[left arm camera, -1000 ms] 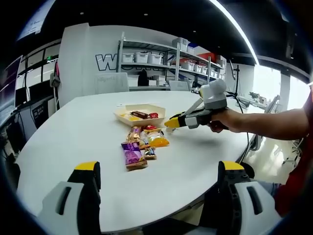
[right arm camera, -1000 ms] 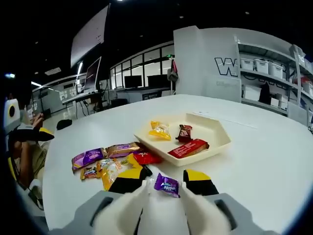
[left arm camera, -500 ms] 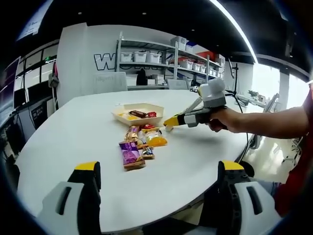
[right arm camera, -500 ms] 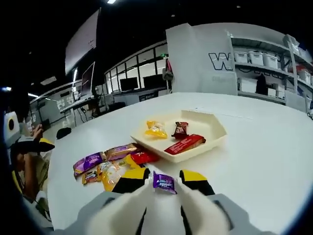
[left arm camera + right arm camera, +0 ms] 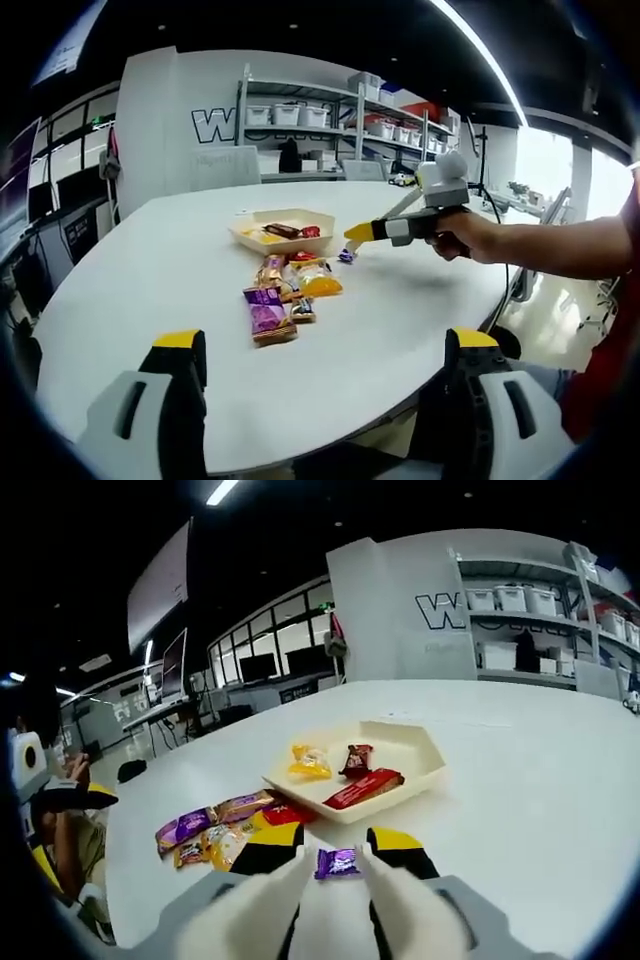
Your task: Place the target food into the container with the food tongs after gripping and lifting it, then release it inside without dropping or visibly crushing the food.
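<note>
In the right gripper view the small purple candy [image 5: 337, 862] is seen pinched between the yellow-tipped jaws of the right gripper [image 5: 335, 855], raised off the white table [image 5: 520, 780] and short of the tray [image 5: 420, 770]; its print is too small to be read; the jaws' inner faces are hidden behind the crinkled foil wrapper. The cream tray, a shallow six-sided dish with sloped walls, is seen beyond the jaws; a long red bar [image 5: 362, 788], a dark brown-wrapped sweet [image 5: 353, 761] and a yellow packet [image 5: 311, 763] are lying in it. Just beside the tray's near left corner a loose heap of glossy wrappers [image 5: 215, 825] is spread on the table, purple, gold, red and orange; the pieces overlap, so their count cannot be told. At the left edge part of the other gripper and a person are cut off by the rim.

In the left gripper view the left gripper [image 5: 320, 350] is held low over the near table edge with its jaws spread wide and nothing between them; only their yellow-capped tips and grey bodies are seen. Across the table the right gripper [image 5: 352, 236] is held by a hand [image 5: 462, 236]; the candy [image 5: 347, 256] shows as a tiny purple speck at its tips, near the tray [image 5: 290, 243], above the heap [image 5: 285, 295]; shelving with bins stands blurred behind.
</note>
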Demonstrator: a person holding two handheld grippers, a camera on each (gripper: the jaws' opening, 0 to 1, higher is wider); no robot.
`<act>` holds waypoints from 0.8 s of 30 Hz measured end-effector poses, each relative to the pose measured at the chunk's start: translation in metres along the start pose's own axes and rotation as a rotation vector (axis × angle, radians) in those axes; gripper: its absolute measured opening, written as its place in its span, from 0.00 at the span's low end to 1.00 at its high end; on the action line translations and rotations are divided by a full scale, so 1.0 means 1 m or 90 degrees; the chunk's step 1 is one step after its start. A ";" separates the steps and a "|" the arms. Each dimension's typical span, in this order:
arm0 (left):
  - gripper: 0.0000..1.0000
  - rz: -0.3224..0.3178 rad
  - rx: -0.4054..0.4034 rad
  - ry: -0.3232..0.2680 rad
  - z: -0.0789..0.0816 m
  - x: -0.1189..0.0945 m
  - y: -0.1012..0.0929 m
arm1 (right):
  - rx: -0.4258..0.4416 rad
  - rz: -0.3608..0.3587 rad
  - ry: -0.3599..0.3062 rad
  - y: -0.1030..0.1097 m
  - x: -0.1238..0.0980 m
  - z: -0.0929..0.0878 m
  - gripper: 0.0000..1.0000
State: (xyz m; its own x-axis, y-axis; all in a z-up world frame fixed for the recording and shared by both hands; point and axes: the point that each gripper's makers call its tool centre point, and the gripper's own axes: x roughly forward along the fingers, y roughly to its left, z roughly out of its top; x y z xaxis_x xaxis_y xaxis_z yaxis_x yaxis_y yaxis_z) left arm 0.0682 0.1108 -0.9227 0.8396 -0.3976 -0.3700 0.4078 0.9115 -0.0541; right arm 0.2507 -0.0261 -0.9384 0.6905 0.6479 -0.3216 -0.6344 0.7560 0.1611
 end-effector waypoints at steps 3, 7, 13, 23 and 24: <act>0.96 0.000 0.000 -0.001 0.000 0.000 -0.001 | 0.007 0.003 -0.002 0.001 0.000 0.001 0.21; 0.97 0.000 0.001 -0.003 0.002 -0.001 -0.002 | 0.014 0.003 -0.019 0.000 0.005 0.009 0.24; 0.96 0.006 0.002 -0.008 0.005 -0.004 0.002 | -0.004 -0.007 -0.017 0.004 0.012 0.005 0.25; 0.96 0.009 0.001 -0.006 0.003 -0.003 0.005 | -0.088 -0.041 0.020 -0.005 0.016 -0.014 0.26; 0.96 0.009 0.002 -0.007 0.004 -0.003 0.005 | -0.089 -0.040 0.021 -0.005 0.016 -0.014 0.26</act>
State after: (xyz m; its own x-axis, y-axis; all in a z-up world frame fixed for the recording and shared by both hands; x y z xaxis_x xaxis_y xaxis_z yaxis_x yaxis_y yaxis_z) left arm 0.0692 0.1159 -0.9185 0.8493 -0.3853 -0.3609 0.3967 0.9168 -0.0455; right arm 0.2598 -0.0215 -0.9577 0.7207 0.5941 -0.3573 -0.6334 0.7738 0.0091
